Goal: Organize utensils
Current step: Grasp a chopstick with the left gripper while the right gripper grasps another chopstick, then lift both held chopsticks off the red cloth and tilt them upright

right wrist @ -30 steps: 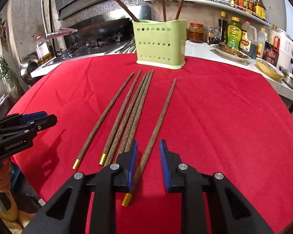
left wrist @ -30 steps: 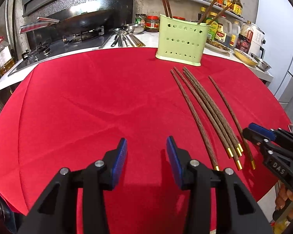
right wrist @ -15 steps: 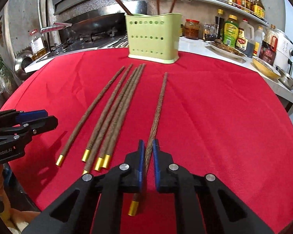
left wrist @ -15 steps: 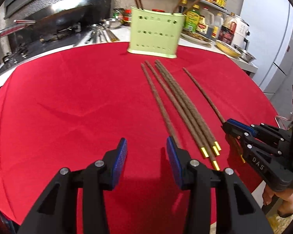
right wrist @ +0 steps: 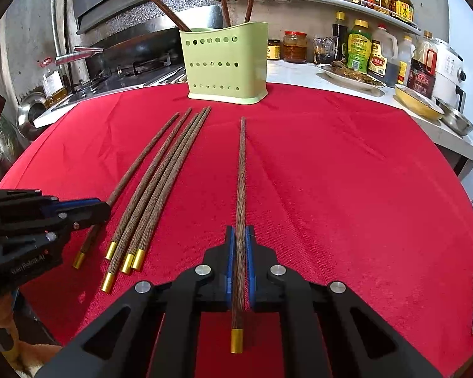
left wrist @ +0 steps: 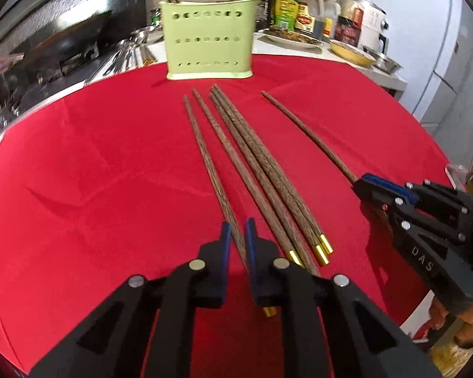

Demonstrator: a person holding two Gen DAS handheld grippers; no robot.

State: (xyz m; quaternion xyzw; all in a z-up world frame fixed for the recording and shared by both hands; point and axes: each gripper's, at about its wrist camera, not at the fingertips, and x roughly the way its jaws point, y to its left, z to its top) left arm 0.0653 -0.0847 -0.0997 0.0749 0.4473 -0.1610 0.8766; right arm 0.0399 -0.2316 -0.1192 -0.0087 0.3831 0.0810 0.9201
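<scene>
Right gripper (right wrist: 240,252) clamped on lone chopstick (right wrist: 242,170) near gold end, mid red tabletop (right wrist: 347,173). Left gripper (left wrist: 236,245) pinching leftmost chopstick (left wrist: 205,154). Risk: off-centre holds may let tips swing, missing green holder (right wrist: 225,63) at far edge.

right hand-held gripper (left wrist: 359,186): "DAS" | left hand-held gripper (right wrist: 105,209): possibly "GenRobot.AI", blurred

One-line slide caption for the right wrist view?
Right gripper shut on a lone chopstick; five more lie left, green holder behind.
</scene>
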